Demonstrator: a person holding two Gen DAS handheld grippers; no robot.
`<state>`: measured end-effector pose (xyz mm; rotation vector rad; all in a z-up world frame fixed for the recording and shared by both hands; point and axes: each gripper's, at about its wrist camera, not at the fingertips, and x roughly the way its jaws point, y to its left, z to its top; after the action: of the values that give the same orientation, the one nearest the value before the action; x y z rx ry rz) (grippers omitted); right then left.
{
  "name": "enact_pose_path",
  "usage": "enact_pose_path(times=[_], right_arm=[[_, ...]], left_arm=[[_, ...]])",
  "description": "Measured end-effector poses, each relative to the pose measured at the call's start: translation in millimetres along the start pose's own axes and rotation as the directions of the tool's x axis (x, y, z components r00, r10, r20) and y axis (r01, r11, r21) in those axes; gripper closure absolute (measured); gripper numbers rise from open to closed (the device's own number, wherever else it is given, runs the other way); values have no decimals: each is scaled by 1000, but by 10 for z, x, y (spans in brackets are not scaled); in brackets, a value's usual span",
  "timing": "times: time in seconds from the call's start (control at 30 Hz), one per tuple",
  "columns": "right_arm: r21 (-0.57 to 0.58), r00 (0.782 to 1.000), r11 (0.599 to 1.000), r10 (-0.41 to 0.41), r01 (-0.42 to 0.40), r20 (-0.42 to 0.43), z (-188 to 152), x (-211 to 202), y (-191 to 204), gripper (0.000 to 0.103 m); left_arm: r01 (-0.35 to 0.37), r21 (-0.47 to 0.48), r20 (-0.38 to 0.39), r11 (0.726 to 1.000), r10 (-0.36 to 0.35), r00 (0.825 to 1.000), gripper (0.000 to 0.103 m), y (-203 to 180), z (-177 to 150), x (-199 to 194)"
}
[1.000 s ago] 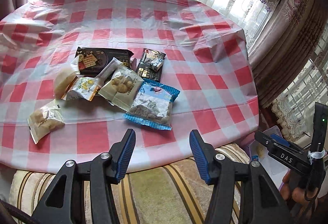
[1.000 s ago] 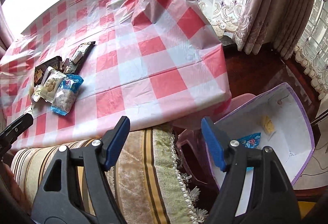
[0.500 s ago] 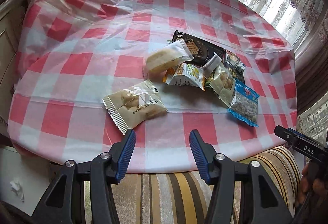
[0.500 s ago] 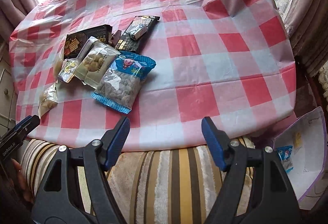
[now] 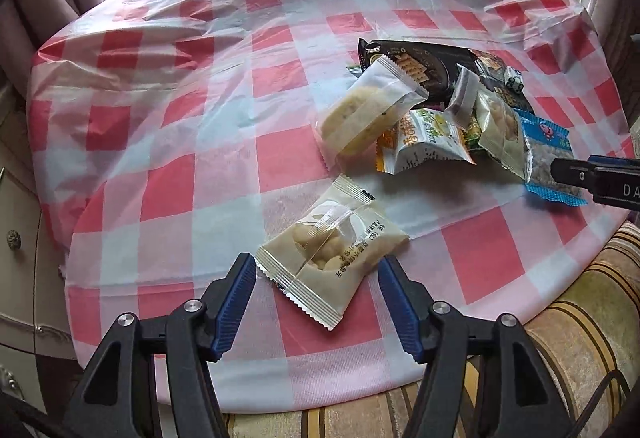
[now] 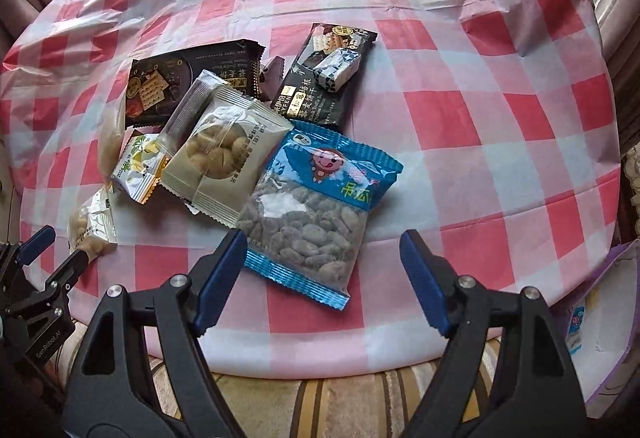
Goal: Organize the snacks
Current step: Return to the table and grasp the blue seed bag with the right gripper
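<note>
Several snack packets lie on a table with a red-and-white checked cloth (image 5: 192, 125). A cream packet of round biscuits (image 5: 332, 246) lies alone near the front edge, between the opening jaws of my left gripper (image 5: 317, 272); the pads do not touch it. A blue packet of dark nuts (image 6: 320, 205) has its lower end between the opening jaws of my right gripper (image 6: 322, 242), also untouched. Behind it are a second cream packet (image 6: 224, 153), a small yellow-white packet (image 6: 140, 165), two black cracker packets (image 6: 192, 77) and a wrapped candy (image 6: 336, 71). A clear-wrapped cake (image 5: 368, 105) leans on the pile.
A striped cushion (image 6: 340, 398) runs along the table's near edge. A white box with a purple rim (image 6: 600, 314) sits low at the right, holding a small blue packet. A pale cabinet (image 5: 16, 238) stands left of the table; curtains hang behind it.
Both grippers have swung over the table and come down close to the packets. Both pairs of jaws now stand wider. The lone cream packet and the blue packet now lie between the fingers.
</note>
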<state>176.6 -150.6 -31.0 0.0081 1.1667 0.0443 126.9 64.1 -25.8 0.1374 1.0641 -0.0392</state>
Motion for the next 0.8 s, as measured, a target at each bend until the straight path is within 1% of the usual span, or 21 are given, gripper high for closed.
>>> enact_pose_path(times=[0.13,0.27,0.37,0.43,0.57,0.63,0.8], right_arm=[[13,1000,1000,-10,10,-10,108,109,54,21],[9,999,1000,-30,30,-27,178,239,89,17],[22,999,1000,-16,17,-38,172,271,37,16],[14,998,999,-42,43,-49,148,273,-28,16],[35,994,996,-80,82,-70,122,295,-204,16],[54,995,996,-73,77,-73,127,305,-272,16],[8,994,995,-100,100,-44,157,318,-187,16]], left_arm=[[4,19,-8,1000,-4,1000,38,12,52,109],[34,18,-5,999,-34,999,38,13,94,183],[77,-4,-12,997,-77,997,38,48,109,208],[108,-13,-9,994,-108,994,39,63,104,197],[158,-13,-5,987,-158,987,38,45,111,181],[182,-28,-16,983,-183,983,38,58,128,212],[240,-87,-7,967,-242,970,38,148,167,246]])
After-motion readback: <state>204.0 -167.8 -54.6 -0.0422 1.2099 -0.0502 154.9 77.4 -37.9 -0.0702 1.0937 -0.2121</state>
